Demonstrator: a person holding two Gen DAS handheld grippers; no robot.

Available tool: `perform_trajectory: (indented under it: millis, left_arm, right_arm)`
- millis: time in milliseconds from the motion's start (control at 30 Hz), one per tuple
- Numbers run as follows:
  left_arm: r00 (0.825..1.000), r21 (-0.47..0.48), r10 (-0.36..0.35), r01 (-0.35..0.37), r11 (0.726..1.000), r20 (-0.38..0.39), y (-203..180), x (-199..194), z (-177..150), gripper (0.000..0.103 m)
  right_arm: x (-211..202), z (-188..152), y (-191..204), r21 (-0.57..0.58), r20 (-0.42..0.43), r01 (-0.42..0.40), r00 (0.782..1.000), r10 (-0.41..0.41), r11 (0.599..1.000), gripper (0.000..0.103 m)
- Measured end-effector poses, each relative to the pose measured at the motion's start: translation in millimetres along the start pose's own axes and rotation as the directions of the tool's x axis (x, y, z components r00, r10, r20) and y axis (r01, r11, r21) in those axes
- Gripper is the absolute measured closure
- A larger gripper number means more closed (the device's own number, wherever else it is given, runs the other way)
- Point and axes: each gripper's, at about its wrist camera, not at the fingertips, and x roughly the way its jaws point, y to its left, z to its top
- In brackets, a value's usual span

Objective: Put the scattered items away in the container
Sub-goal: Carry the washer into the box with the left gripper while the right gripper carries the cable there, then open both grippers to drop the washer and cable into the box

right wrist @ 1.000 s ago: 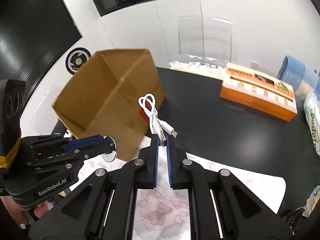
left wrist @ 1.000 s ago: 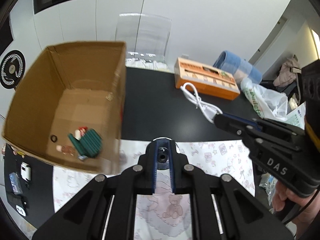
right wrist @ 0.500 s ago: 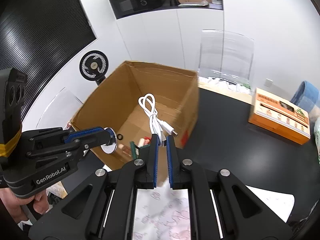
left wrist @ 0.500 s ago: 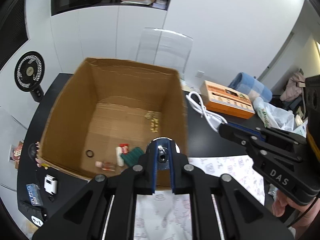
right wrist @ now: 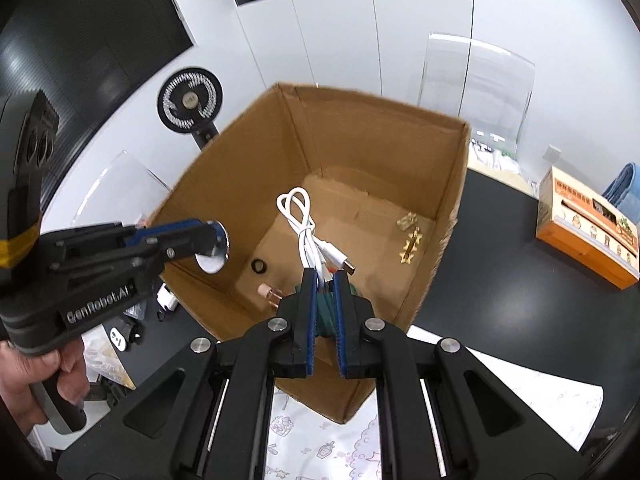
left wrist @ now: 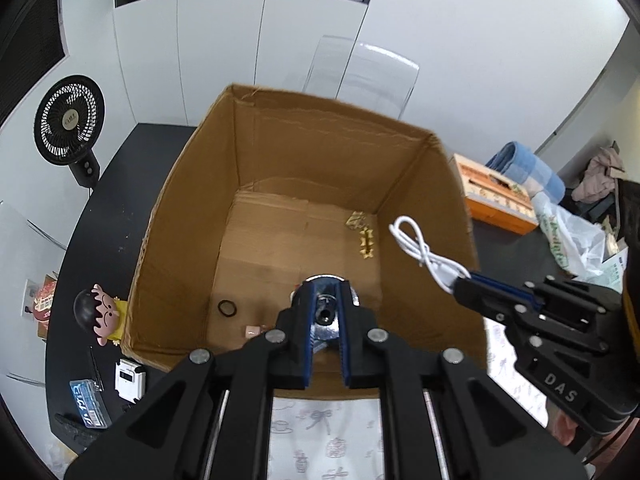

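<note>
An open cardboard box [left wrist: 400,160] [right wrist: 360,136] stands on the black table. Inside lie a black ring [left wrist: 226,307] [right wrist: 259,266], gold star pieces [left wrist: 366,242] [right wrist: 410,246], a small pink bottle [right wrist: 270,294] and a green item [right wrist: 326,312]. My left gripper [left wrist: 326,308] [right wrist: 214,246] is shut on a round shiny metal disc [right wrist: 212,250], held over the box's near left side. My right gripper [right wrist: 324,280] [left wrist: 464,284] is shut on a coiled white USB cable [right wrist: 310,236] [left wrist: 424,250], held above the box's inside.
An orange tissue box [left wrist: 496,196] [right wrist: 584,236] and a plastic bag [left wrist: 572,236] lie right of the box. A doll figure [left wrist: 98,316], a white device [left wrist: 129,378] and a blue packet [left wrist: 89,402] lie to its left. A fan [left wrist: 70,120] stands behind. A patterned cloth [left wrist: 324,436] covers the near table.
Both grippers have moved left and up over the cardboard box, carrying the disc and the cable. The box's inside now fills both views.
</note>
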Motion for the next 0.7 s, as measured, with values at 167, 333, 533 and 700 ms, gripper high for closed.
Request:
perform_trajectory:
  millis: [167, 333, 533, 700]
  left_arm:
    - [0.999, 0.003, -0.009, 0.009, 1.000, -0.035, 9, 14, -1, 0.093]
    - [0.998, -0.017, -0.019, 0.018, 1.000, -0.058, 16, 22, -3, 0.092]
    - [0.998, -0.045, 0.004, -0.006, 0.999, -0.062, 20, 24, -5, 0.072]
    - [0.998, -0.046, 0.043, -0.045, 0.998, -0.056, 19, 21, -8, 0.015]
  right_arm:
    - [13, -6, -3, 0.012, -0.039, 0.021, 0.999, -0.021, 1.000, 0.095]
    - [11, -9, -4, 0.013, -0.050, 0.035, 0.998, -0.034, 0.999, 0.095]
    - [1, -9, -9, 0.017, -0.036, 0.047, 0.998, -0.046, 0.999, 0.087]
    - [-6, -8, -15, 0.060, -0.021, 0.030, 0.999, -0.029, 0.998, 0.050]
